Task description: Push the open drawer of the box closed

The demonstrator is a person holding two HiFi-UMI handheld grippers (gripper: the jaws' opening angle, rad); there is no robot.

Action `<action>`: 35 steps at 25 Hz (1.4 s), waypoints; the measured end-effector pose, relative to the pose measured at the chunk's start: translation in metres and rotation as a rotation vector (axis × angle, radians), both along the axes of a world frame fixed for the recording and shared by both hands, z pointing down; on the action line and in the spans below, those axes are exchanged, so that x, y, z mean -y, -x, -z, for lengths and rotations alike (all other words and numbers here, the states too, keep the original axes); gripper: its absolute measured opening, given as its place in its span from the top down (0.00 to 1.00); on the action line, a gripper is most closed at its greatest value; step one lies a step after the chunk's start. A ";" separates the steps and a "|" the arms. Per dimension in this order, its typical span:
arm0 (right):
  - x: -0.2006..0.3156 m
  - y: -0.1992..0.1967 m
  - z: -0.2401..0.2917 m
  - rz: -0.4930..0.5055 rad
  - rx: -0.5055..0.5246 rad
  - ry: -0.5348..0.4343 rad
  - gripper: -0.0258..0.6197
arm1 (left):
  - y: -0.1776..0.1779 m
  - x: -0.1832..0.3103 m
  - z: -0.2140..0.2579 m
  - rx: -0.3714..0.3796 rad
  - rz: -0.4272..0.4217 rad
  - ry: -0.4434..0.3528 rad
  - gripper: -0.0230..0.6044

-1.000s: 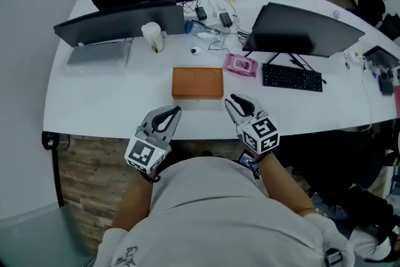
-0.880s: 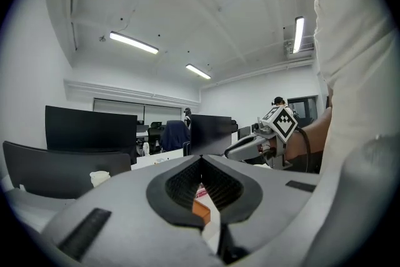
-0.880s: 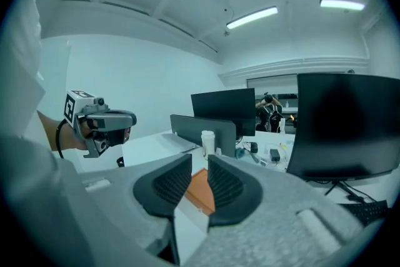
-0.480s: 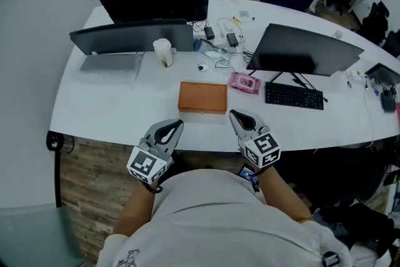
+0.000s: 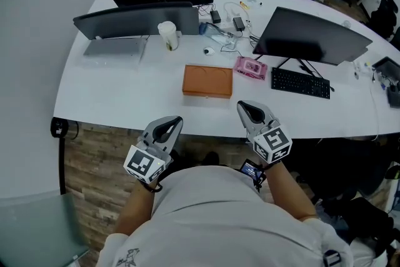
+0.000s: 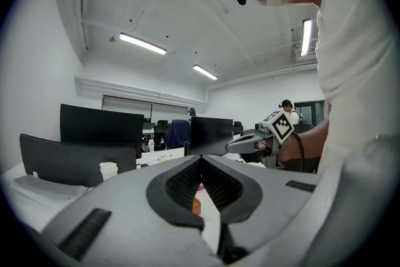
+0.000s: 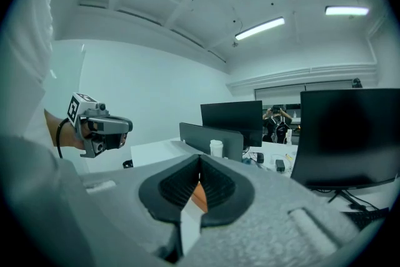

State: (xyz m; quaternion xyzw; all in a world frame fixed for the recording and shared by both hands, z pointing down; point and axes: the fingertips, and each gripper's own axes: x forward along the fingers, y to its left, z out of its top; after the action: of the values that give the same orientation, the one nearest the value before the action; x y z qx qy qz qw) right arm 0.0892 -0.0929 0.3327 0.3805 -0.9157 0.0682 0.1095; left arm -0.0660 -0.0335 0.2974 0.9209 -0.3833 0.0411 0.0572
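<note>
The orange box (image 5: 208, 81) lies flat on the white table (image 5: 112, 103), with no drawer standing out of it from above. Slivers of the box (image 6: 196, 204) (image 7: 199, 196) show through the jaw gaps in both gripper views. My left gripper (image 5: 177, 119) hangs over the table's front edge, to the left of the box and short of it; its jaws are shut and hold nothing. My right gripper (image 5: 242, 105) hovers to the box's near right, apart from it, shut and holding nothing. In the gripper views the left gripper (image 6: 201, 159) and the right gripper (image 7: 200, 158) each have their tips together.
A paper cup (image 5: 167, 35), a laptop (image 5: 115, 47), dark monitors (image 5: 312, 34), a keyboard (image 5: 301, 82), a pink packet (image 5: 251, 67) and cables stand behind and to the right of the box. Wooden floor (image 5: 94, 159) lies beneath the table's front edge.
Both grippers have drawn back from the box toward me and risen a little. The box has not moved.
</note>
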 end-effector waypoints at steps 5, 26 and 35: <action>-0.016 0.004 0.002 -0.036 0.009 -0.017 0.96 | 0.004 -0.007 0.004 -0.004 -0.046 -0.002 0.96; -0.132 0.133 0.014 -0.157 -0.037 -0.043 0.96 | 0.145 -0.091 0.024 -0.050 -0.204 -0.059 0.96; -0.186 0.157 0.015 -0.176 -0.057 -0.036 0.96 | 0.161 -0.131 0.028 -0.070 -0.267 -0.066 0.96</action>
State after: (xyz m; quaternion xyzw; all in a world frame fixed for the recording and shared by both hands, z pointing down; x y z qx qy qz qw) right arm -0.0679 0.0933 0.3181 0.4634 -0.8763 0.0502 0.1220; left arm -0.2273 0.0975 0.2690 0.9660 -0.2563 0.0037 0.0340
